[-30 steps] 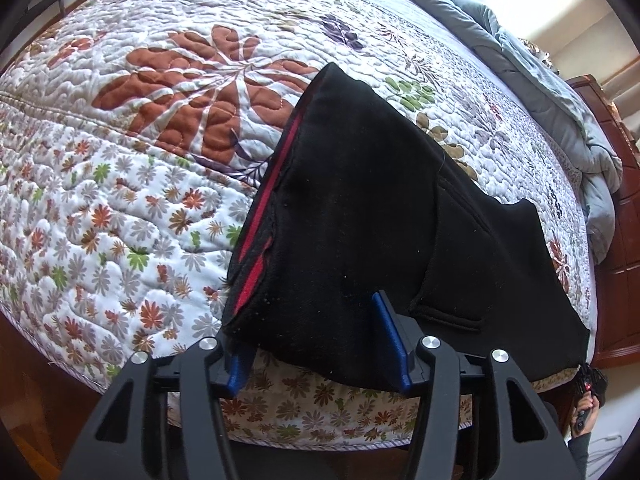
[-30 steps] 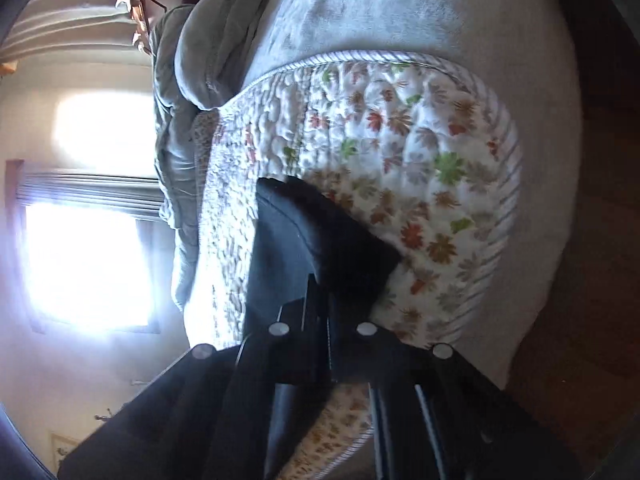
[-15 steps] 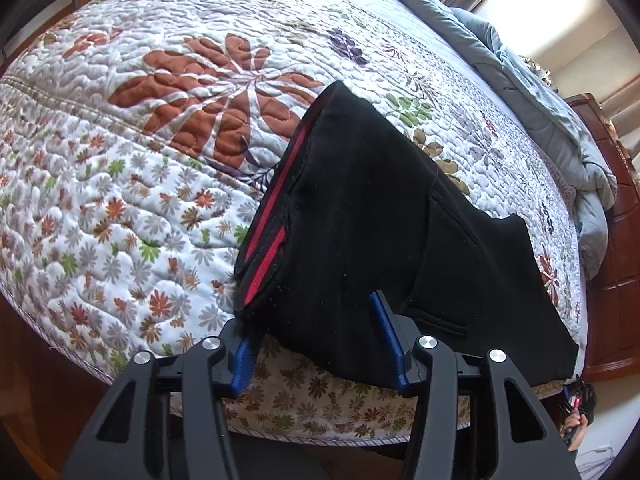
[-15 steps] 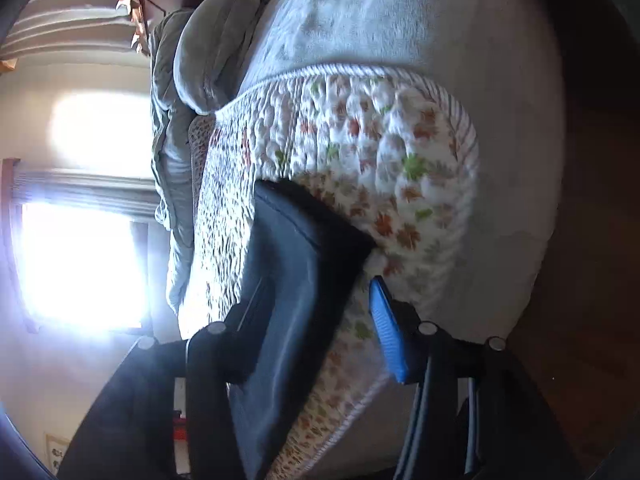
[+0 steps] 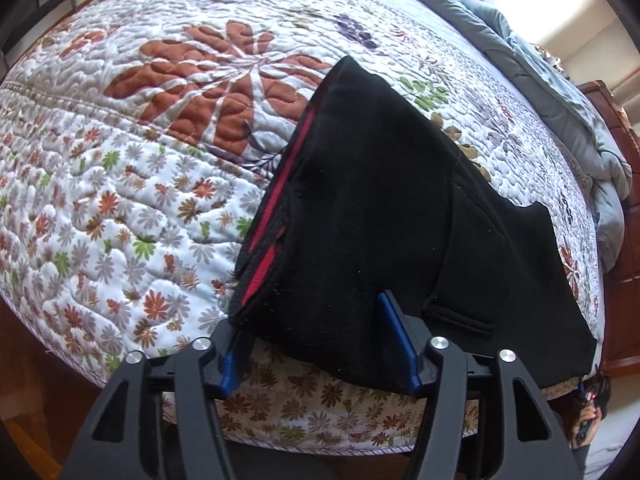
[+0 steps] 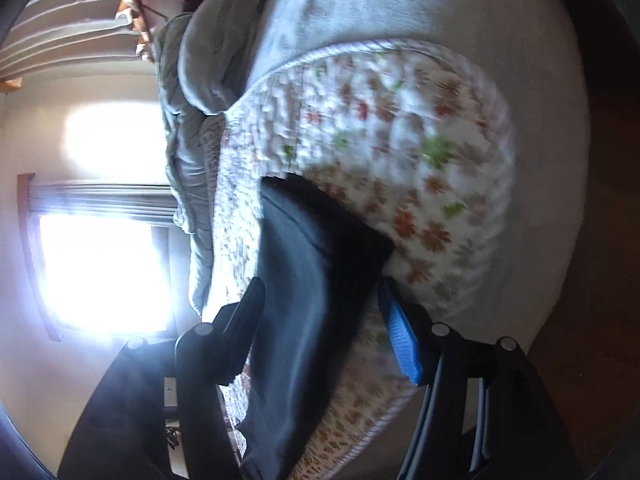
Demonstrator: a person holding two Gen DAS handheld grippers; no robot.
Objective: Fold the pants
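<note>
Black pants (image 5: 380, 216) with a red side stripe lie folded on the flowered quilt (image 5: 120, 208), their near edge at the bed's front edge. My left gripper (image 5: 316, 344) is open, its blue-padded fingers straddling the pants' near edge without pinching it. In the right wrist view the pants (image 6: 316, 280) run between the fingers of my right gripper (image 6: 324, 332), which is open wide at the bed's corner. This view is tilted and blurred.
A grey-blue duvet (image 5: 568, 92) is bunched along the far side of the bed. A dark wooden bed frame (image 5: 624, 280) stands at the right. Wooden floor (image 5: 24, 360) lies below the bed edge. A bright window (image 6: 100, 272) shows in the right wrist view.
My right gripper has opened and let go of the pants, then drawn back a little. My left gripper stays open and has shifted slightly; the pants rest on the quilt.
</note>
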